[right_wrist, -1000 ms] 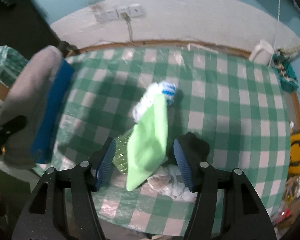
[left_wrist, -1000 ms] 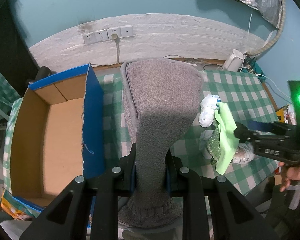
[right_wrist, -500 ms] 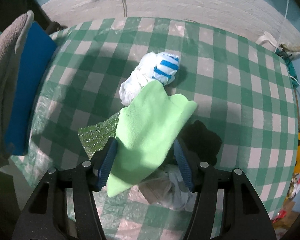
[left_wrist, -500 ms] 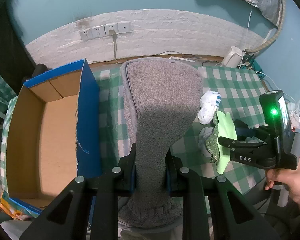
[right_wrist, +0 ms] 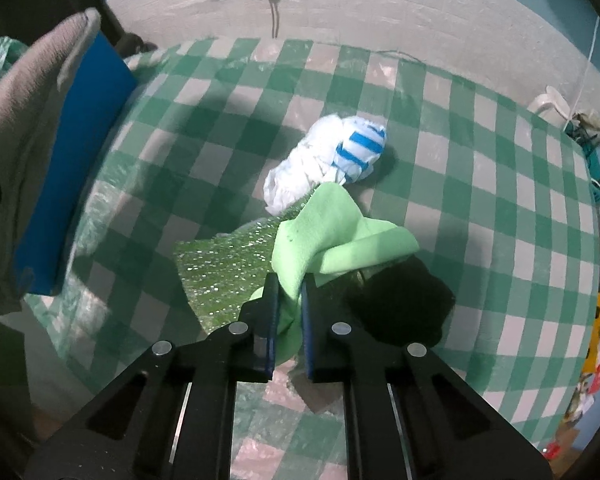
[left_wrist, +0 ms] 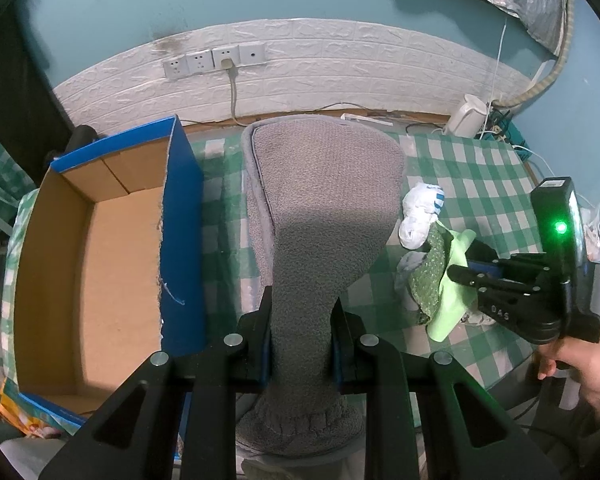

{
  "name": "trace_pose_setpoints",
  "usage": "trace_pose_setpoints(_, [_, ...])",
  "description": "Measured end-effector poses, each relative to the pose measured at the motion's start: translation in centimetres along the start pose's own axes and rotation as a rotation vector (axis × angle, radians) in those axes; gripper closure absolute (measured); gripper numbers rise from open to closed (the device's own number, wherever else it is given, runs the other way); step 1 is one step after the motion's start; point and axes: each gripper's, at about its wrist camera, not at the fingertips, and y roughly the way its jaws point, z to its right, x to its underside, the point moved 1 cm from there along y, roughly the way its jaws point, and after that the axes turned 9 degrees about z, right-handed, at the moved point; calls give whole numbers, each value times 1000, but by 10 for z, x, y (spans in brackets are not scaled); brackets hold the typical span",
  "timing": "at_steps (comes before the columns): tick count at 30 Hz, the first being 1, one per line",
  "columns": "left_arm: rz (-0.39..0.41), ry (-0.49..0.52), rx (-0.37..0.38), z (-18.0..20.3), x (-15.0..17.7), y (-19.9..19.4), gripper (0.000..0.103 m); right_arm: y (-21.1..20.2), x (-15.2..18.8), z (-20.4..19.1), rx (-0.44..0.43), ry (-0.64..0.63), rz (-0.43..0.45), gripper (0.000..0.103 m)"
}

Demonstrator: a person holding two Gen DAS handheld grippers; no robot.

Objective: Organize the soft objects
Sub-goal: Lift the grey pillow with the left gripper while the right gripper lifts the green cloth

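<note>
My left gripper is shut on a grey fleece slipper-like piece and holds it above the table, just right of the open cardboard box with blue outer walls. My right gripper is shut on a light green cloth; it also shows in the left wrist view at the right. Under the cloth lie a glittery green sponge cloth, a white sock with blue stripes and a black soft item.
The table has a green and white checked cover. The box's blue wall stands at its left. A white kettle and cables sit at the back right. Wall sockets are behind. Crumpled white plastic lies by the pile.
My right gripper has closed on the green cloth, which was loose between open jaws before. The left gripper still holds the grey piece, shifted slightly away from the box.
</note>
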Motion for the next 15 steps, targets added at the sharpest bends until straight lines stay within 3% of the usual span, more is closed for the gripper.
trace_pose_setpoints(15, [33,13,-27,1,0,-17,81,-49,-16,-8,-13,2,106,96])
